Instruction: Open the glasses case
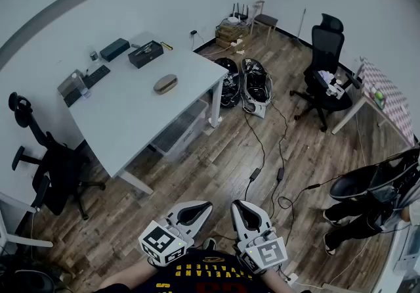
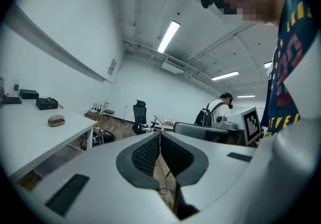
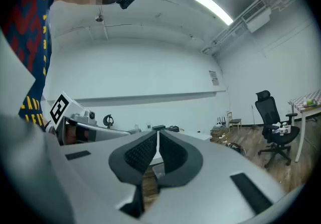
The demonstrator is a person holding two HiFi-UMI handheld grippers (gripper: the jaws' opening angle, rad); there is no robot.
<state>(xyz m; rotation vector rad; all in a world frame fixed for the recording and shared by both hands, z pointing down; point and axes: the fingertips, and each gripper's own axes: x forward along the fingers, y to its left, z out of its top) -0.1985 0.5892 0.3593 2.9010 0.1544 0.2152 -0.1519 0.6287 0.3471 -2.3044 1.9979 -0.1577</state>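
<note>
both grippers closed and empty, well away from the glasses case

the left gripper [image 1: 195, 209] and right gripper [image 1: 243, 210] are hovering side by side low in front of the person, over the wooden floor [image 1: 216, 160]. the left one's jaws are pressing together, the right one's are all but meeting with a thin slit, and neither is holding anything. the brown glasses case [image 1: 165, 83] is lying closed on the white table [image 1: 131, 124], well apart from both grippers.
</note>
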